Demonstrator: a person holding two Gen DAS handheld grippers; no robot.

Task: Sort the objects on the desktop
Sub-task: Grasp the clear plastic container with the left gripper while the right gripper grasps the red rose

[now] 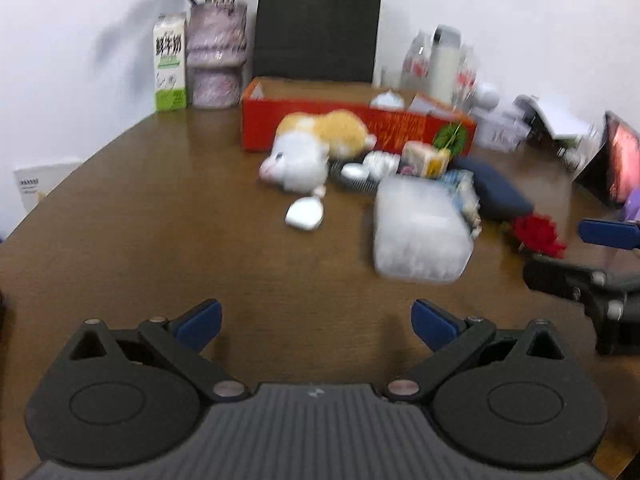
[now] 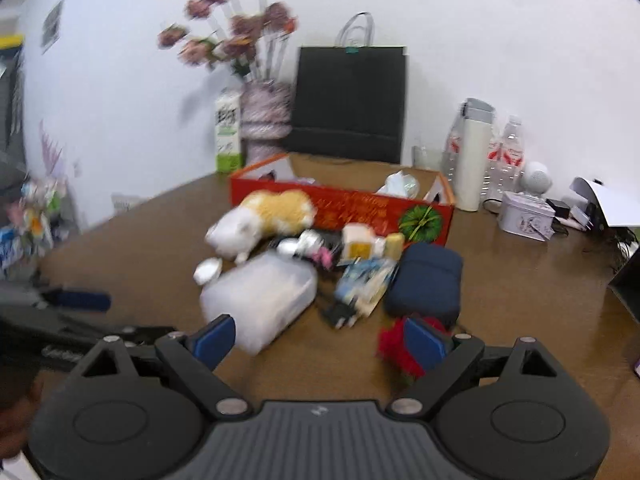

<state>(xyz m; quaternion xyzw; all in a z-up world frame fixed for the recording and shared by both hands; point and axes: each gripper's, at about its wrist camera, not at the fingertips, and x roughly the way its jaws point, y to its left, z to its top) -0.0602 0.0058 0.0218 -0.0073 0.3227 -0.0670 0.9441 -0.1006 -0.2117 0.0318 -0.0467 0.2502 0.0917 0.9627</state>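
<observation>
Red flower (image 2: 394, 346) beside the gaping right tool (image 2: 318, 342), farther from the gaping left tool (image 1: 316, 326).

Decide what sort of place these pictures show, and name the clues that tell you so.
Probably an office or meeting room: a brown wooden table against a plain white wall, with a black paper bag, water bottles and a vase of flowers along the back, plus clutter awaiting sorting.
</observation>
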